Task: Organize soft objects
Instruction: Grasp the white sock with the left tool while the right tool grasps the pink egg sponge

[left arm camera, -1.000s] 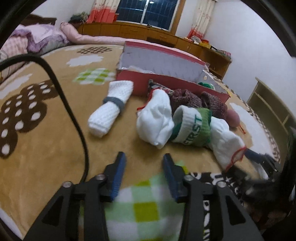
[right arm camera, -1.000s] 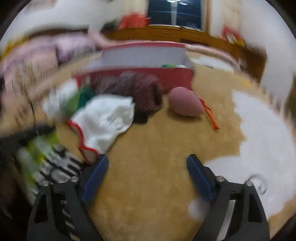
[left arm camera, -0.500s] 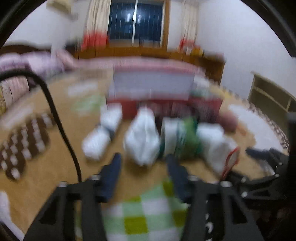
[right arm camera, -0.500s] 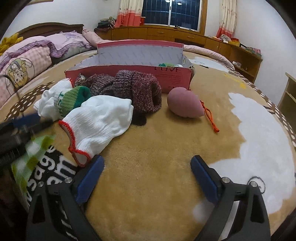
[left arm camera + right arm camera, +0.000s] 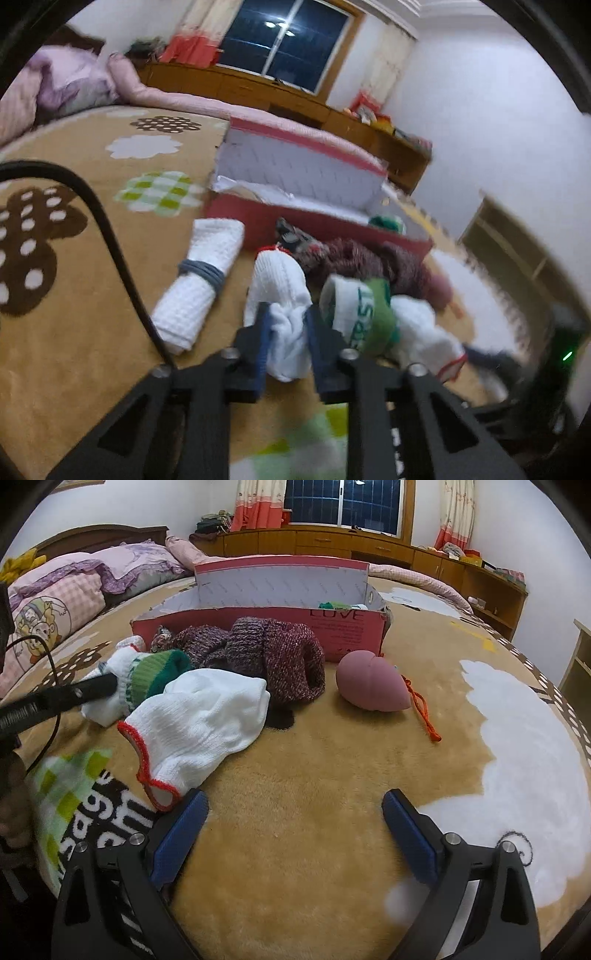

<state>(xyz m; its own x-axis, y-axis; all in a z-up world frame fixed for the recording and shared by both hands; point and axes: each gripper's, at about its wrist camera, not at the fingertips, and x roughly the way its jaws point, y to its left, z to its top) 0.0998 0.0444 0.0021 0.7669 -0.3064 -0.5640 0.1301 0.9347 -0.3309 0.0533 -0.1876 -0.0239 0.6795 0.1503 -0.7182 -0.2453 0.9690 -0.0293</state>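
Observation:
My left gripper [image 5: 287, 318] is shut on a white glove [image 5: 282, 291] at the front of a pile on the blanket. Beside it lie a green and white sock [image 5: 364, 314], another white glove [image 5: 201, 716], a maroon knit piece [image 5: 273, 653] and a pink soft toy [image 5: 371, 681]. A rolled white towel [image 5: 201, 280] with a grey band lies to the left. An open red box [image 5: 258, 618] stands behind the pile. My right gripper [image 5: 293, 814] is open and empty over bare blanket, in front of the pile.
The tan blanket [image 5: 332, 775] has flower patches. Pillows [image 5: 55, 602] lie at the left. A wooden cabinet [image 5: 332, 544] runs under the window. A black cable [image 5: 110, 236] crosses the left wrist view. A shelf [image 5: 517, 251] stands at the right.
My left gripper moved forward to the pile and closed on the white glove. My right gripper stayed open and barely moved.

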